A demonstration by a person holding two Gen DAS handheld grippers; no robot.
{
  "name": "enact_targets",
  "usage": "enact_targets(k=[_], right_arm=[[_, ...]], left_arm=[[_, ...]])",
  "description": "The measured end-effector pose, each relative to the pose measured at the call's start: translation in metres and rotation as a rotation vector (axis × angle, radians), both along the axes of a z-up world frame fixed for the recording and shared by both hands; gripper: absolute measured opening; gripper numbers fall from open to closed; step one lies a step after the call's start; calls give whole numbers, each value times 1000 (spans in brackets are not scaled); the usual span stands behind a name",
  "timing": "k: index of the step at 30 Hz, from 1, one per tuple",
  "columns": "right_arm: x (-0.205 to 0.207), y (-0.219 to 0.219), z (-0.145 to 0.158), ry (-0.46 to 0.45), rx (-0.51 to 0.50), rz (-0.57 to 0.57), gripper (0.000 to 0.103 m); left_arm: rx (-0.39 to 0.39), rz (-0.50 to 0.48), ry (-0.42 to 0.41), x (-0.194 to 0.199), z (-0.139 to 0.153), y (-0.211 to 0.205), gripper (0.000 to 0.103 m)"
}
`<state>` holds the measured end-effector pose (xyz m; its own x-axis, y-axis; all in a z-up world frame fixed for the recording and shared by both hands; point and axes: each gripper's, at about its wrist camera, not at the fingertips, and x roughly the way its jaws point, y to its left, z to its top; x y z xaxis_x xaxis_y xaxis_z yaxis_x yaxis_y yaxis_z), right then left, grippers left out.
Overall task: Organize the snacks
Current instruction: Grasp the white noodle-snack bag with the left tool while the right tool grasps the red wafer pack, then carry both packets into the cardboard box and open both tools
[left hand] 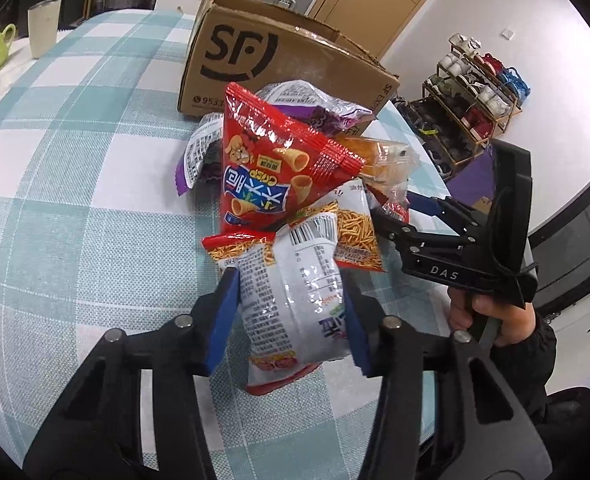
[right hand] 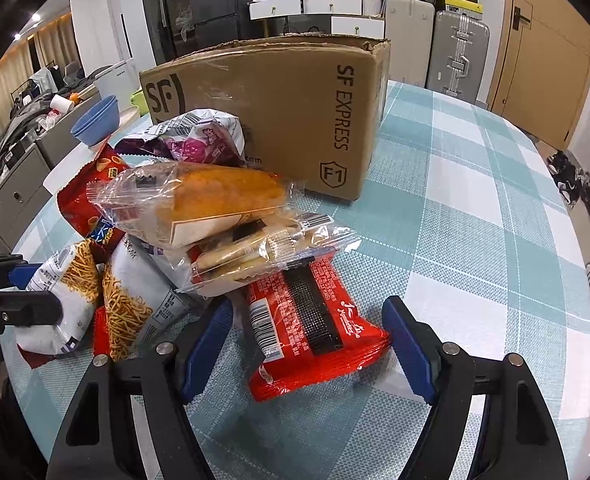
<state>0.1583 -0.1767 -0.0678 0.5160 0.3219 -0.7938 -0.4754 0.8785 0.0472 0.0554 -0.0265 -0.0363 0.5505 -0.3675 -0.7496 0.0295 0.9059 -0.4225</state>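
Your left gripper [left hand: 291,320] squeezes a white noodle-snack bag [left hand: 295,304] between its blue pads. A red chip bag [left hand: 271,168] leans just past it. Your right gripper [right hand: 307,348] is wide, with a red packet [right hand: 311,332] lying between its pads, not pinched. Behind the pile stands a cardboard box [right hand: 295,108].

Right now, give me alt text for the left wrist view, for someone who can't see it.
The left gripper is shut on a white crinkly bag of fried noodle sticks at the near edge of a snack pile on a teal-and-white checked tablecloth. A red cone-crisp bag lies behind, before a brown cardboard shipping box; the right gripper reaches in.
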Motion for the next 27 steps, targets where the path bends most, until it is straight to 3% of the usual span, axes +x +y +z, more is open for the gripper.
enact_targets(k=[5,14,27], right_arm=[[-1,2,-1,-5,-20,-1,76],[-8,2,2,-20,-35,-8,45],[-44,-19,16,-44,-20,-38,45]], left_arm=[[-7,-3,-10,-5,1,2,43],[-32,0,-22,-8,1,8,42],[-44,36,-56,-16,0,24,41]])
